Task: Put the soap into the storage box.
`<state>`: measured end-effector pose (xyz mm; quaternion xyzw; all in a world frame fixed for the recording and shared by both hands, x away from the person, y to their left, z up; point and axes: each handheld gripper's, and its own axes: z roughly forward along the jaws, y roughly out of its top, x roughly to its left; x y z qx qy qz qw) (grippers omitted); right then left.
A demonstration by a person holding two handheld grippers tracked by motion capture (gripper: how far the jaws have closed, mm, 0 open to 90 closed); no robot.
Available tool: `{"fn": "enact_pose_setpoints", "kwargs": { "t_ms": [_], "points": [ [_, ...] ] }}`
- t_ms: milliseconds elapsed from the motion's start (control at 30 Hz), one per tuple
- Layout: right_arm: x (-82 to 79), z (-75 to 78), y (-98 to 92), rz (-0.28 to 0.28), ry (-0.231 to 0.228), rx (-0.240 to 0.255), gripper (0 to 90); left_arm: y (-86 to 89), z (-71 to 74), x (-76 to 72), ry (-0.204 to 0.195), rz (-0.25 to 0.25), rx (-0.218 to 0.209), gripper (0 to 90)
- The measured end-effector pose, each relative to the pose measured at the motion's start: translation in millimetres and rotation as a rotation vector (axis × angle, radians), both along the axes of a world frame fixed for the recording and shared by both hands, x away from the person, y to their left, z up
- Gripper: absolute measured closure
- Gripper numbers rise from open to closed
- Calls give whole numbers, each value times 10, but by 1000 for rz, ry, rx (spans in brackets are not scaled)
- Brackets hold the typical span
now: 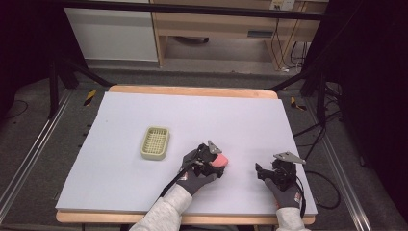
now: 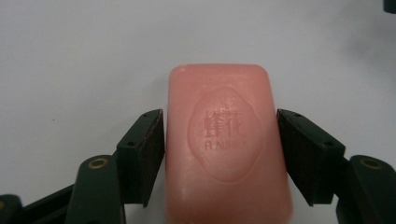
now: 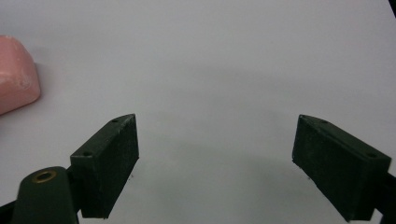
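A pink bar of soap (image 2: 226, 140) with a stamped oval emblem lies flat on the white tabletop (image 1: 192, 115). My left gripper (image 2: 220, 121) has one black jaw against each long side of it, shut on the bar. From above, the soap (image 1: 222, 160) pokes out beyond the left gripper (image 1: 217, 164) near the table's middle front. My right gripper (image 1: 262, 173) rests to its right, apart from it. Its jaws stand wide open with nothing between them (image 3: 217, 135), and the soap's corner (image 3: 16, 79) shows at the left edge of that view.
A pale yellow-green soap dish (image 1: 155, 142) with a slotted bottom sits left of the soap, a hand's width away. The white board covers a wooden table (image 1: 192, 90). Black frame bars and cables surround the table on the floor.
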<state>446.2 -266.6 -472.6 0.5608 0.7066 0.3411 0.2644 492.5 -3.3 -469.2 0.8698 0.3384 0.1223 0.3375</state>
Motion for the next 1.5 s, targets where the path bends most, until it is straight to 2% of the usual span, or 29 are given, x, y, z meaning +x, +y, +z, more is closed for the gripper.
{"fn": "enact_pose_setpoints", "kwargs": {
  "t_ms": [167,400,733,1100,1500],
  "points": [
    [1,-1,0,2,0,0,147,-14,-37,33,21,-12,10,338],
    [-1,1,4,-1,4,-1,148,-27,-16,31,22,-19,36,370],
    [-1,1,5,0,4,1,147,4,21,21,15,-15,33,372],
    [-1,3,7,-4,3,-2,147,229,238,-34,-10,-11,3,372],
    [-2,1,19,-5,-8,-6,141,508,363,-47,-15,16,-19,372]
  ]
}}
